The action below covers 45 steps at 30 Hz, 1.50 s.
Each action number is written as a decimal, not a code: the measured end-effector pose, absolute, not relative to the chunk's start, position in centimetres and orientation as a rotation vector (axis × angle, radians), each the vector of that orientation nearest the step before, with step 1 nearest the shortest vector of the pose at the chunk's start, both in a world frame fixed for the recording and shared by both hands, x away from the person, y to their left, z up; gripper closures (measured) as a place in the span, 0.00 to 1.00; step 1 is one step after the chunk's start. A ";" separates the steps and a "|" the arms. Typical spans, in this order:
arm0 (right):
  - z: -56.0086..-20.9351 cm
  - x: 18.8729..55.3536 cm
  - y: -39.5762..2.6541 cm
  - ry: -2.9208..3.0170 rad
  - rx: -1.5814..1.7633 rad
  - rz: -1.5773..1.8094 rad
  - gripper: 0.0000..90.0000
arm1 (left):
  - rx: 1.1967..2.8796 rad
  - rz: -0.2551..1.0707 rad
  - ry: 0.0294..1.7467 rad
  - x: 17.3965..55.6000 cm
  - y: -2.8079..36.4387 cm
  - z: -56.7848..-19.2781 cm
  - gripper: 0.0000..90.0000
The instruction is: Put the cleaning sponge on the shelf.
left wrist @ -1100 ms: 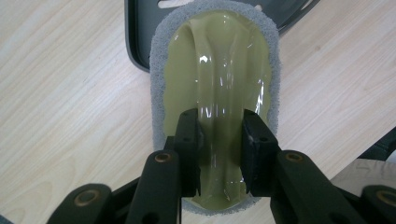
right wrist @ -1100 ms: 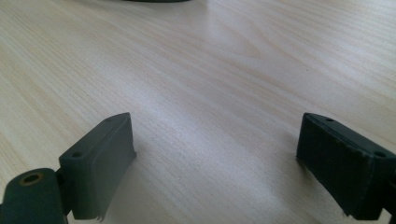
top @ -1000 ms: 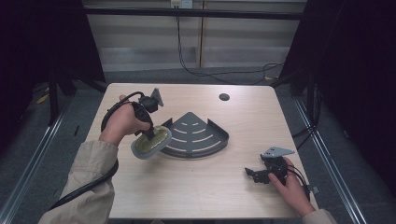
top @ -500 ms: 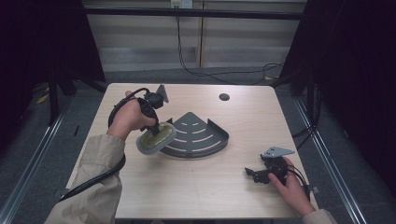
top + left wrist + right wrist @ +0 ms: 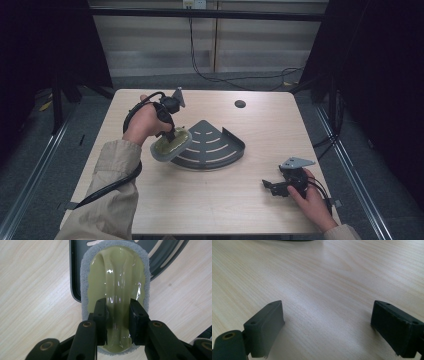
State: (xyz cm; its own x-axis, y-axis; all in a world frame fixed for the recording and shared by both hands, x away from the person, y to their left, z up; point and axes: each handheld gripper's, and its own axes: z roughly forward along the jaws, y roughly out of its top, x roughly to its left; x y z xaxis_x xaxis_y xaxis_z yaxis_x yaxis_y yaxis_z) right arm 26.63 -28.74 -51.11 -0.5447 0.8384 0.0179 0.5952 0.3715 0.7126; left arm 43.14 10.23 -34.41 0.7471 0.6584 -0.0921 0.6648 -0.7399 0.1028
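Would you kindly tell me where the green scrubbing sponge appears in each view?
High view: sponge left of centre, at the grey corner rack's left edge.
Left gripper view: sponge centre, between the jaws, overlapping the rack.
Right gripper view: not in it.
Shared landmark: the rack.

One scrubber [image 5: 170, 144] — one corner rack [image 5: 212, 147].

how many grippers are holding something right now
1. The left gripper is shut on the raised handle of the oval grey scrubbing pad with the olive plastic top, over the dark metal corner rack's left edge. The right gripper rests open on the wooden table.
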 end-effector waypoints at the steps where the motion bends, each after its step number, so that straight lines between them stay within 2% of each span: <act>1: -51.1 26.6 -28.7 2.290 1.253 0.976 0.12 | 2.817 -0.078 1.064 43.2 10.1 -34.4 0.79; 45: -51.1 26.6 -28.8 2.287 1.252 0.972 0.12 | 2.789 -0.024 1.020 45.5 8.2 -35.4 0.79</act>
State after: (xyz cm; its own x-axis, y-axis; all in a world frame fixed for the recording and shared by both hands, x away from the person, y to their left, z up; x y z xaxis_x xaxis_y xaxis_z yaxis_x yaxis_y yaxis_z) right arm 26.58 -28.75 -51.12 -0.5446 0.8386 0.0155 0.5933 0.3721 0.7139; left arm 45.51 8.20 -35.39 0.7658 0.6388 -0.0736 0.6416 -0.7512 0.1552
